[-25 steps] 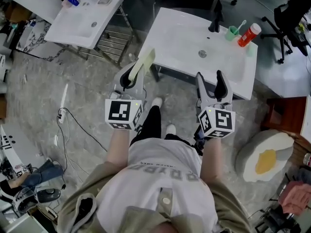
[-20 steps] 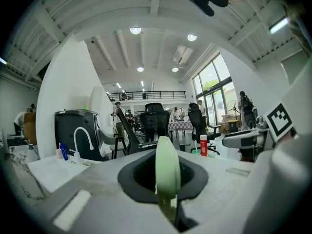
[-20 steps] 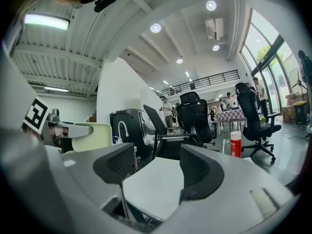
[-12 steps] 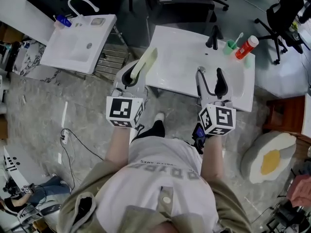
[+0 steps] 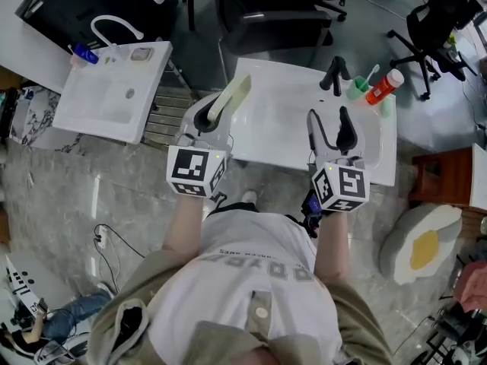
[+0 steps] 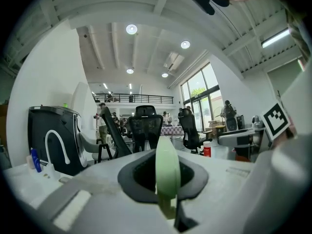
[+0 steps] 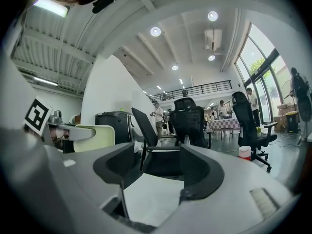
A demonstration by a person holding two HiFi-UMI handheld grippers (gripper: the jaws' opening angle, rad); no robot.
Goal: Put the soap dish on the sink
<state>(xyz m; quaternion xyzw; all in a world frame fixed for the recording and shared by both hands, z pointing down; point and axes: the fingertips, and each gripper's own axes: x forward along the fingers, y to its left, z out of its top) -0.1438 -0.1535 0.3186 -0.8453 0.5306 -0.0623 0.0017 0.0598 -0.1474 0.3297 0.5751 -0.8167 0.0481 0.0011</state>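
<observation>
A pale green soap dish sticks up edge-on from my left gripper, which is shut on it over the near left edge of the white sink. In the left gripper view the soap dish stands as a thin green band between the dark jaws. My right gripper is open and holds nothing, its fingers over the sink's near side by the basin. The right gripper view looks across the white sink top, with the soap dish at the left.
At the sink's back stand a black faucet, a green cup with a toothbrush and a red bottle. A second white sink is at the left. Office chairs stand behind; an egg-shaped cushion lies at the right.
The person has walked up to the sink. Both grippers moved forward from over the floor to over the sink's near edge, the left one still carrying the soap dish.
</observation>
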